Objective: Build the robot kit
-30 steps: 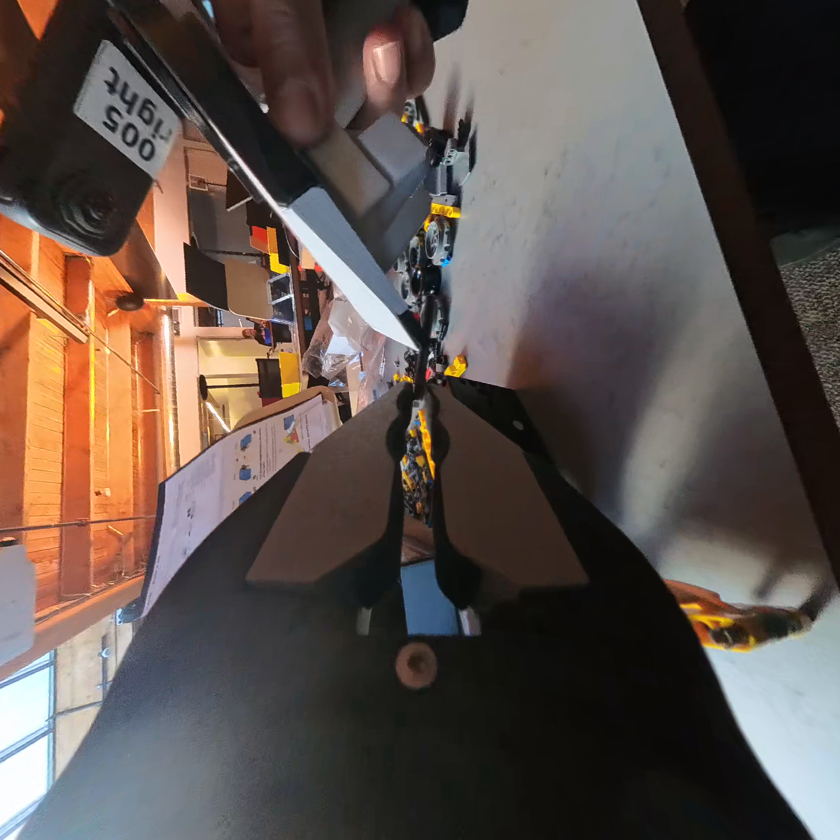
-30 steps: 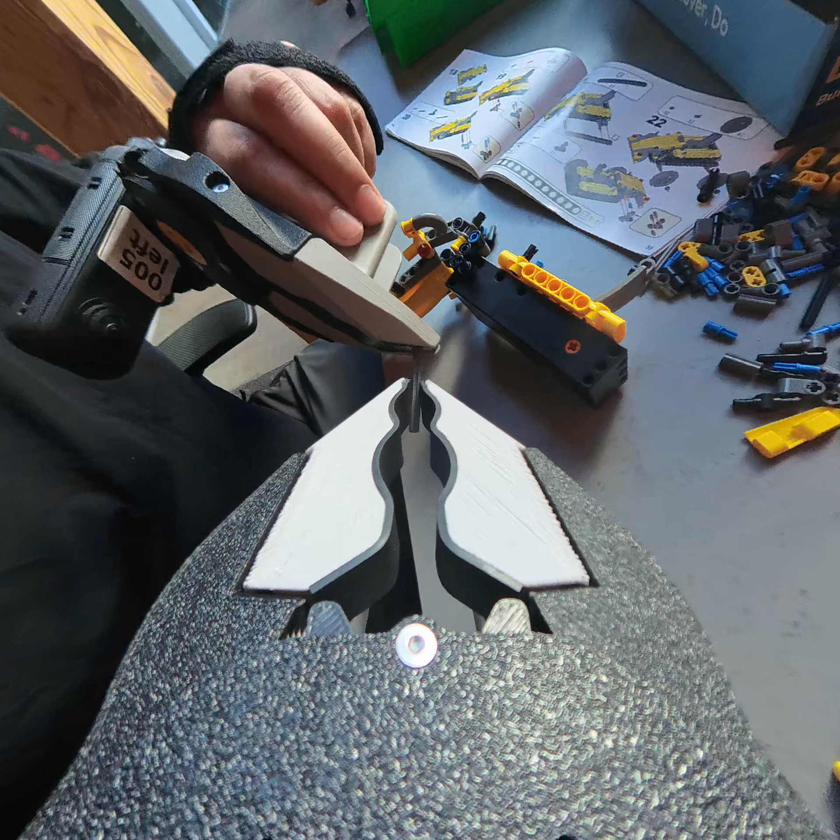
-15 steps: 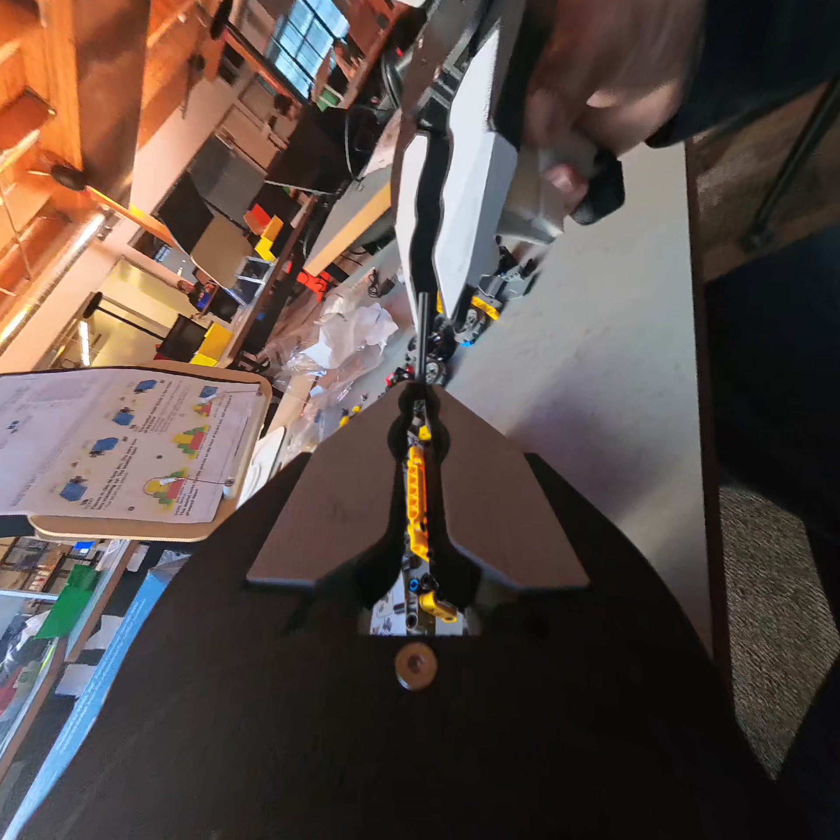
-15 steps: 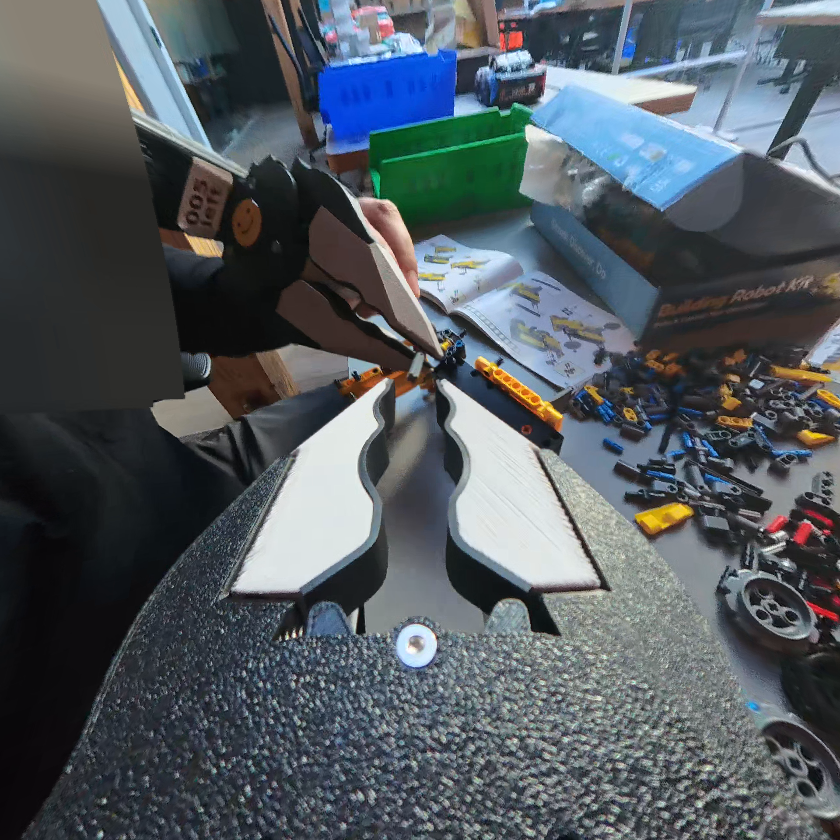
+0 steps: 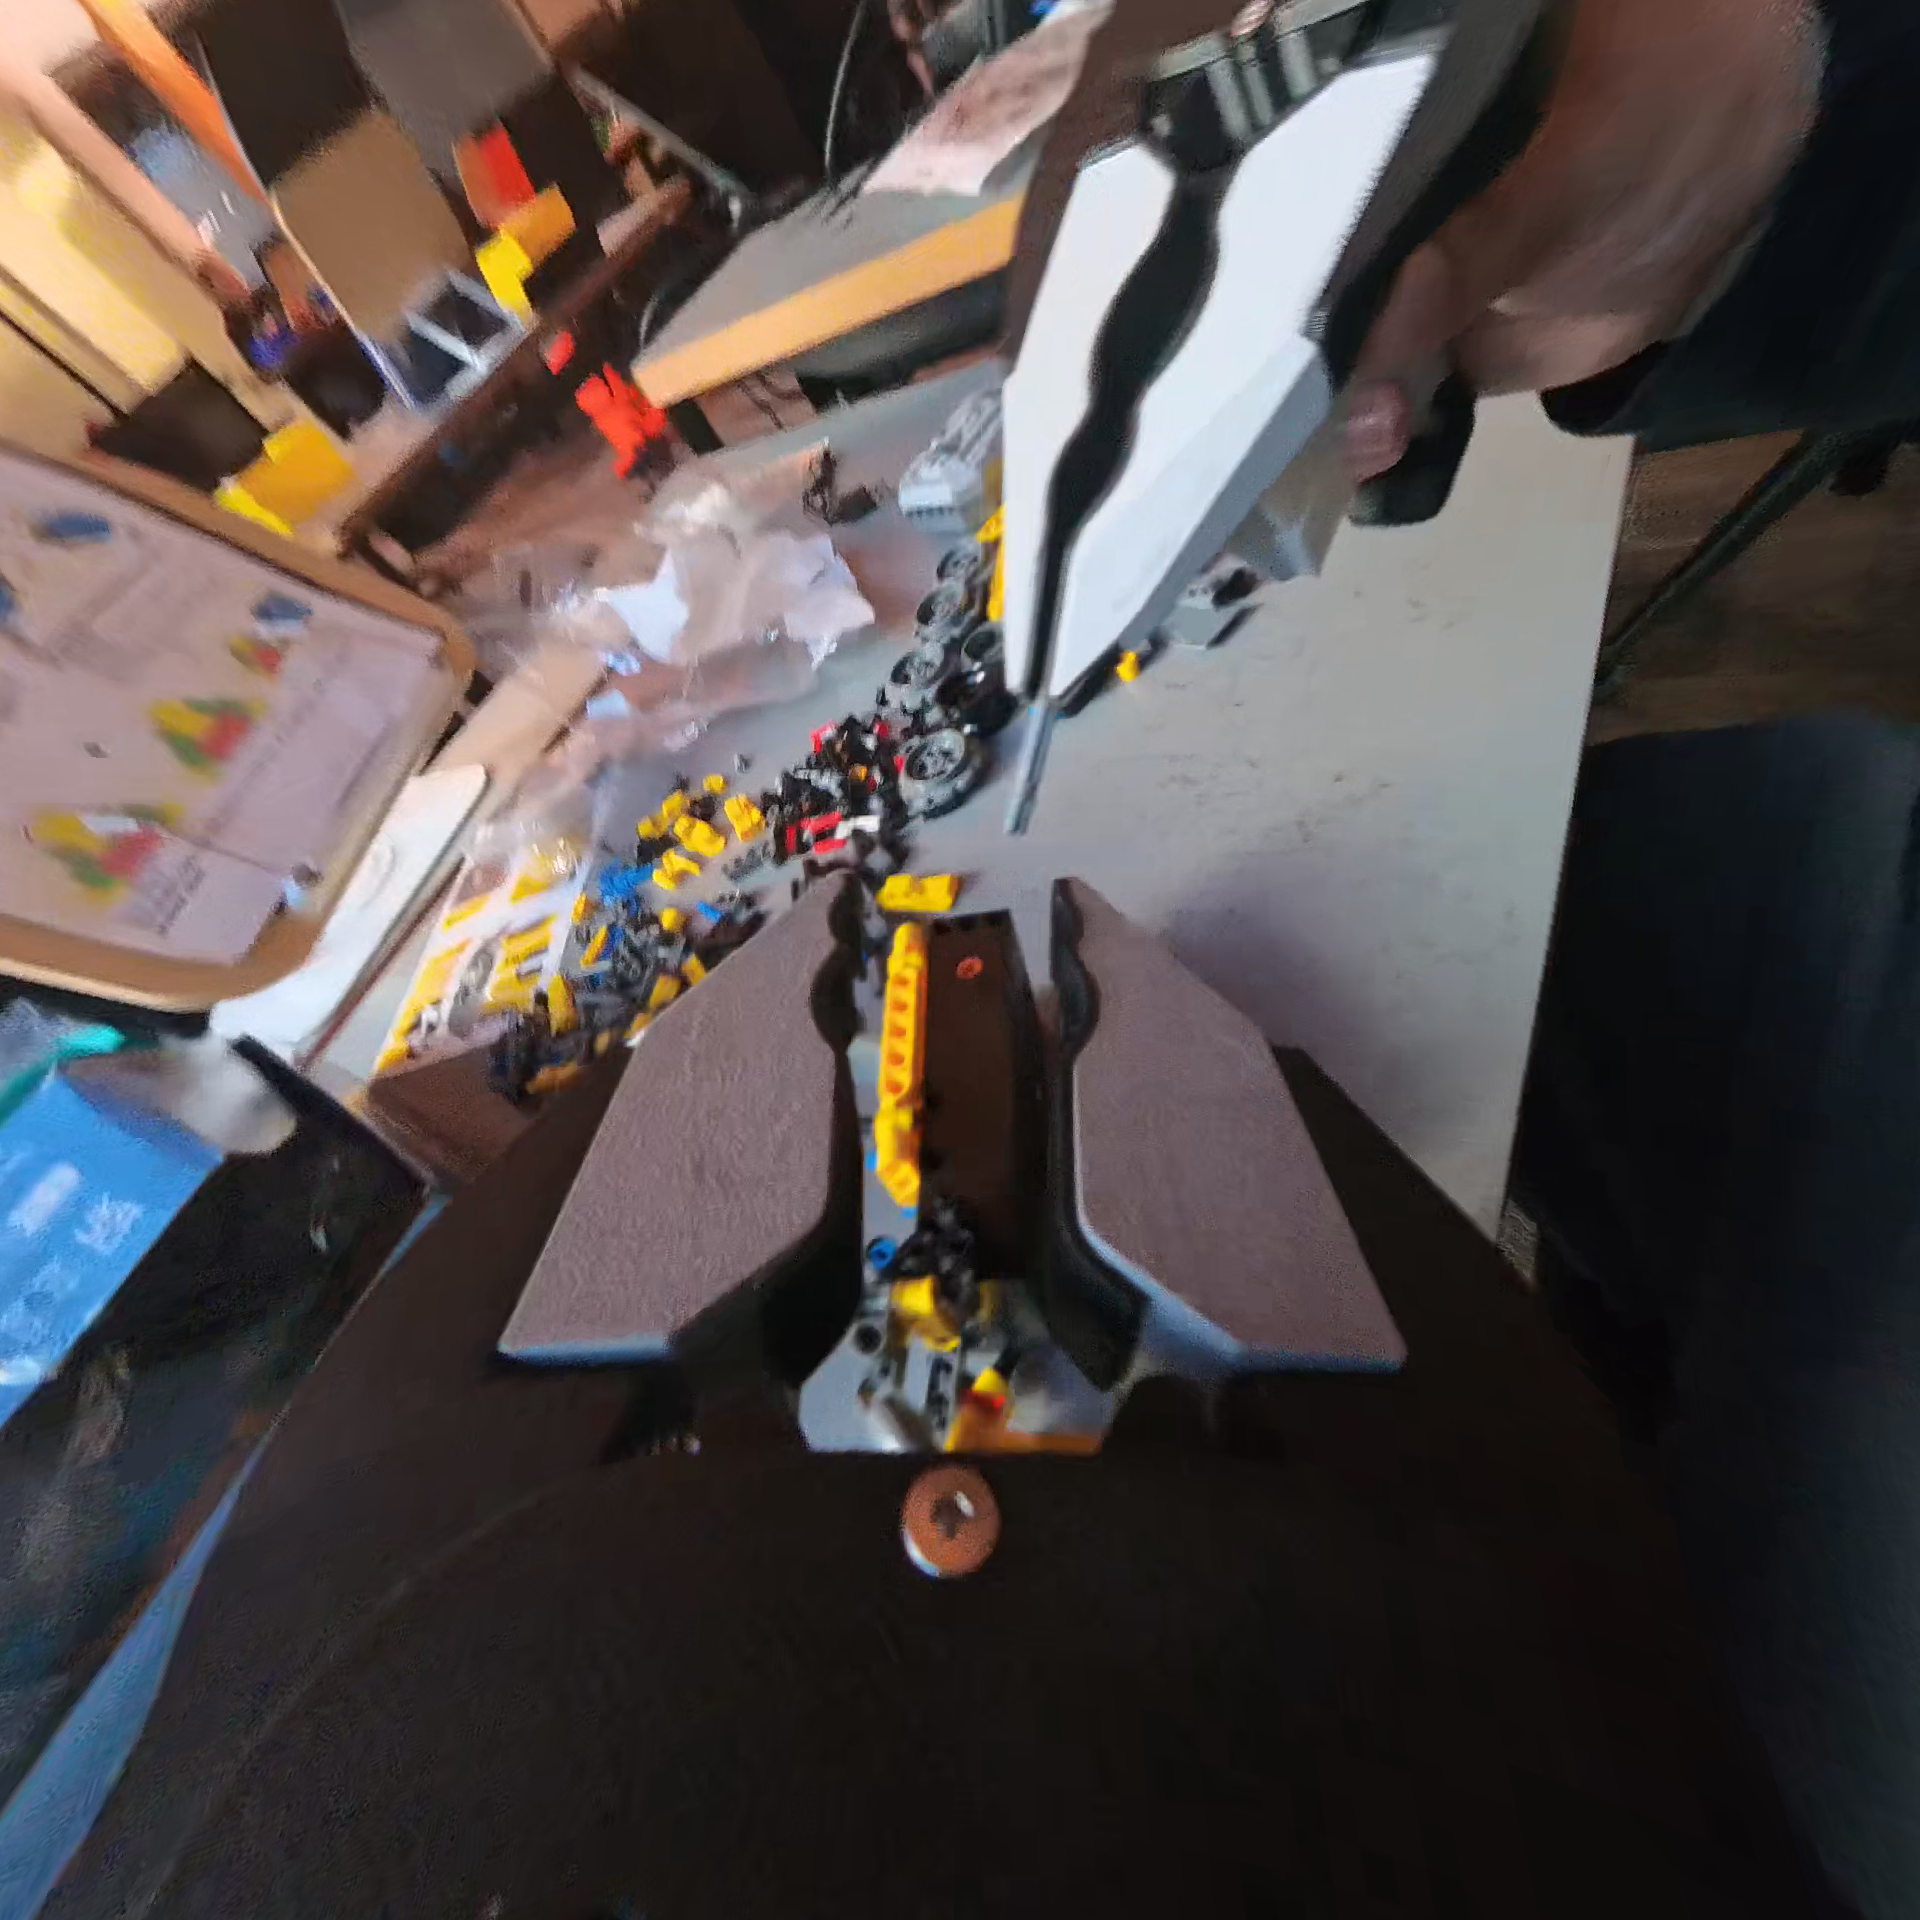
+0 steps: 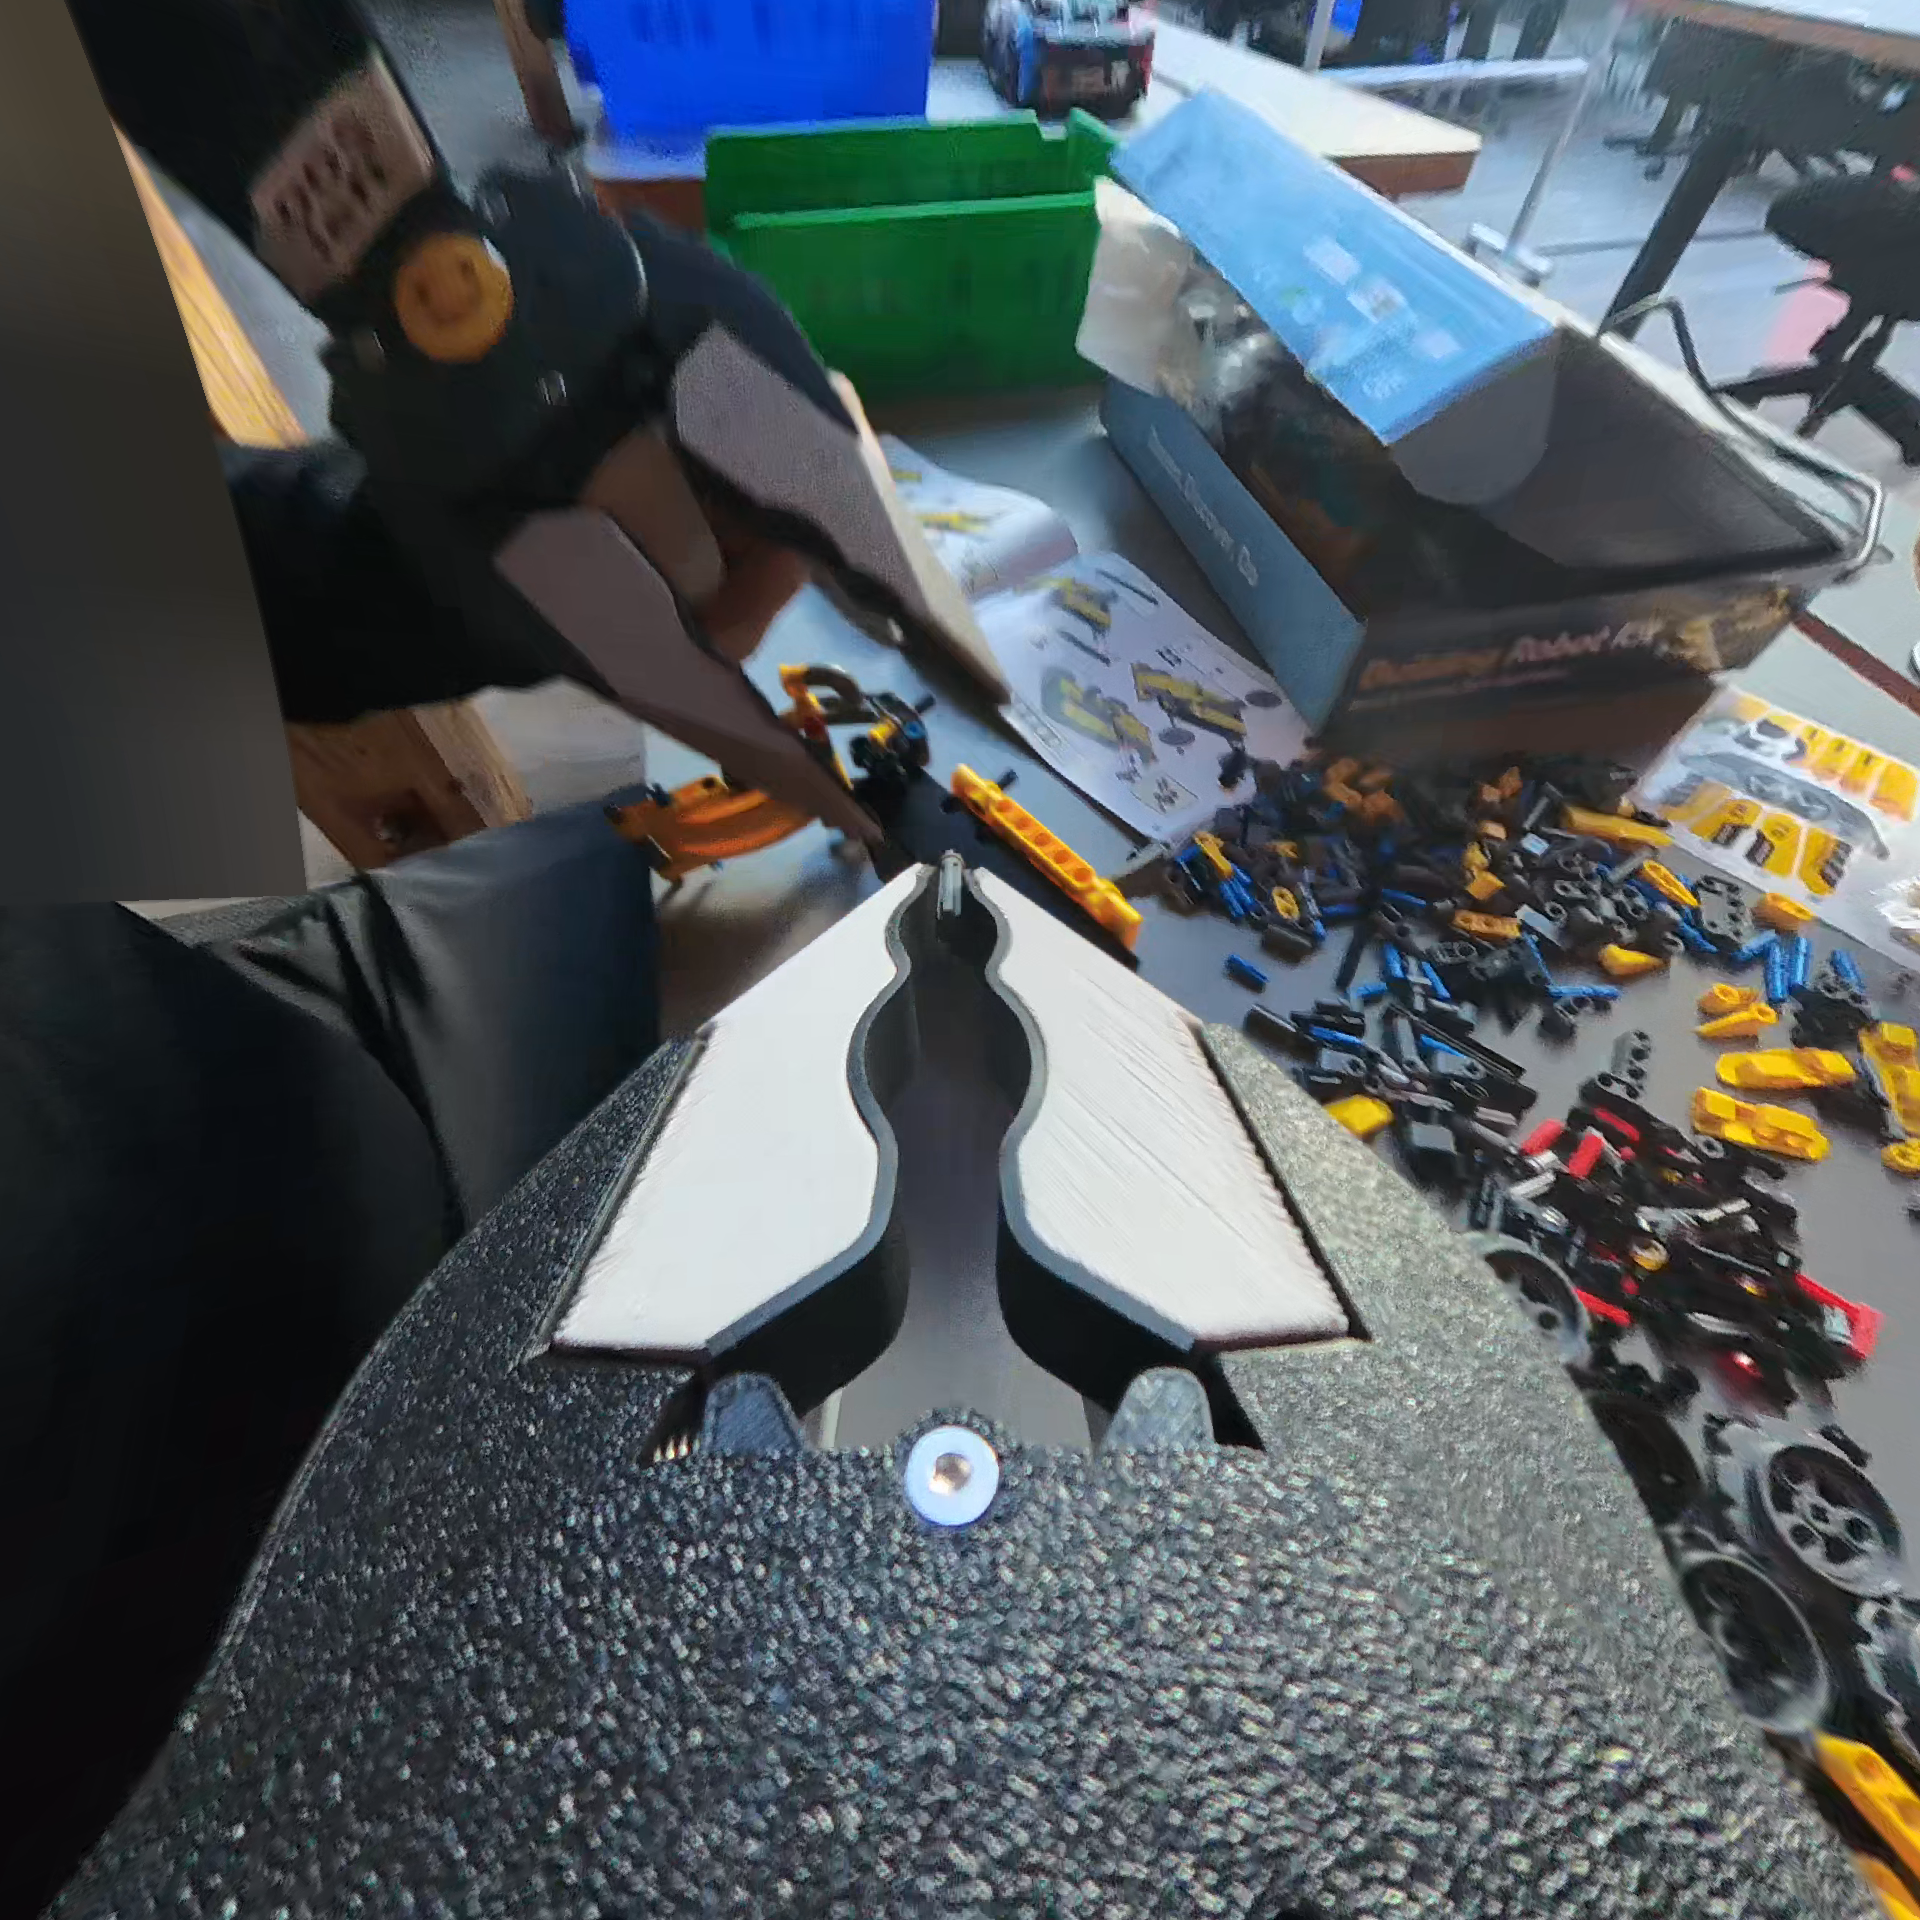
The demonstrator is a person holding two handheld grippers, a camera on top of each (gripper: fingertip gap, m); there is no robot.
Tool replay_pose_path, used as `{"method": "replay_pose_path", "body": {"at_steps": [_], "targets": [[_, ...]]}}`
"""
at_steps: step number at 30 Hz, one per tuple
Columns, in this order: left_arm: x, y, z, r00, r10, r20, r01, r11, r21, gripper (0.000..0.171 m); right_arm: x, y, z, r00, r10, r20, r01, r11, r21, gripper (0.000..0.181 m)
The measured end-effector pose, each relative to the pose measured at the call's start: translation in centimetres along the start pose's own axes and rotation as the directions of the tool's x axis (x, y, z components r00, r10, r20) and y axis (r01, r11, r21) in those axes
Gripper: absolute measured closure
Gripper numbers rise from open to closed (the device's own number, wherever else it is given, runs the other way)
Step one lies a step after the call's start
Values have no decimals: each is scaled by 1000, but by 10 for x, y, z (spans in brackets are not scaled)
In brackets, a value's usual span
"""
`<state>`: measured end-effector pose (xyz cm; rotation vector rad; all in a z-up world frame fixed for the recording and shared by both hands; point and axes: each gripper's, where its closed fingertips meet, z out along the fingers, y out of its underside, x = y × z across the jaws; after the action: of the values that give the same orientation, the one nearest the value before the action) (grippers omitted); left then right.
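Observation:
My left gripper (image 5: 951, 899) is open. Its fingers stand either side of a black and yellow brick model (image 5: 971, 1039) that lies on the grey table; I cannot tell if they touch it. My right gripper (image 6: 948, 883) is shut on a thin grey axle (image 6: 949, 878) held at its fingertips. In the left wrist view the right gripper (image 5: 1039, 681) hangs above the table with the axle (image 5: 1029, 769) pointing down from it. In the right wrist view the left gripper (image 6: 935, 764) is open over the model (image 6: 1039, 852), just beyond my right fingertips.
A pile of loose black, blue, yellow and red pieces (image 6: 1507, 935) and several wheels (image 6: 1829, 1517) lie to the right. An open instruction booklet (image 6: 1122, 675), a blue kit box (image 6: 1455, 436) and a green bin (image 6: 914, 260) stand behind. The table edge (image 5: 1558, 831) is near. My two grippers' fingertips are within a few centimetres of each other.
Half a second ago the left gripper was shut on the axle and the right was open. Now the right is shut on the axle and the left has opened over the model.

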<state>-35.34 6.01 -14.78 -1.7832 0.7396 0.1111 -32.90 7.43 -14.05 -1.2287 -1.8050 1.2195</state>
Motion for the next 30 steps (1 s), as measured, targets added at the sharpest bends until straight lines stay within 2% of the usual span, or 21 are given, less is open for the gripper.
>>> {"method": "replay_pose_path", "body": {"at_steps": [2,5,7,9,14,30], "targets": [[-14,12,-2,999,-46,-11,45,996,-83,130,9,7,3,1000,7,7,-6,998,-57,177],[-18,31,0,992,-106,-74,89,975,-204,123,22,16,12,1000,6,13,-4,989,-150,177],[-9,43,7,975,-164,-154,118,955,-271,123,26,19,19,999,28,43,-20,982,-186,177],[-7,55,15,965,-193,-180,130,941,-313,125,30,24,25,998,17,59,-2,973,-232,177],[2,76,27,961,-158,-228,58,917,-394,129,32,33,33,993,-40,111,74,942,-327,177],[-2,73,34,944,-159,-289,74,955,-287,129,33,34,42,984,-112,137,162,877,-452,177]]}}
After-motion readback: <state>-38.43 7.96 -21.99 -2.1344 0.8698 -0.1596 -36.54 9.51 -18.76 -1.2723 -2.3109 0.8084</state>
